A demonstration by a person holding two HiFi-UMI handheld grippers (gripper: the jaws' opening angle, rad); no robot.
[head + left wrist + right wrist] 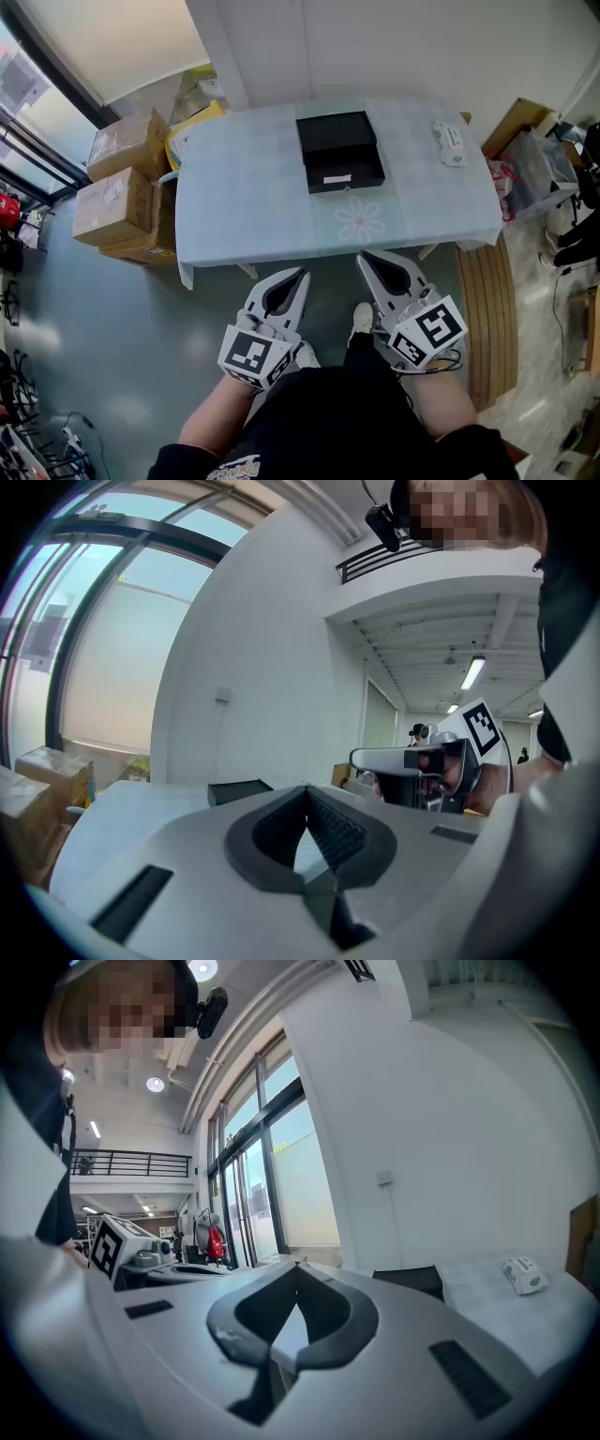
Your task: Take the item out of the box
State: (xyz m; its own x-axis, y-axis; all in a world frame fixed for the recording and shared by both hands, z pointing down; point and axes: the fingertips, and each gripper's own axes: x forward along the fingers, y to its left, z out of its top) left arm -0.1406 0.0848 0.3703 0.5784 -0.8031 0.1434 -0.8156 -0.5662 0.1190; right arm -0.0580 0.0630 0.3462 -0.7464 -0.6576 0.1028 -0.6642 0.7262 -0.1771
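Note:
A black box [339, 150] lies open on the table's far middle, with a white label [336, 178] on its near part. The same black box [239, 790] shows low in the left gripper view, and the black box [408, 1282] also appears in the right gripper view. My left gripper [302, 273] and right gripper [361, 257] hang side by side just short of the table's near edge, both shut and empty. In their own views the left gripper [307, 787] and right gripper [298, 1265] have their tips together. What is inside the box cannot be made out.
The table [244, 206] wears a pale blue cloth. A small white packet [450, 142] lies at its far right. Cardboard boxes [117, 202] are stacked on the floor to the left, a yellow bag [192, 122] behind them. A slatted wooden piece [487, 309] and bags [534, 169] stand to the right.

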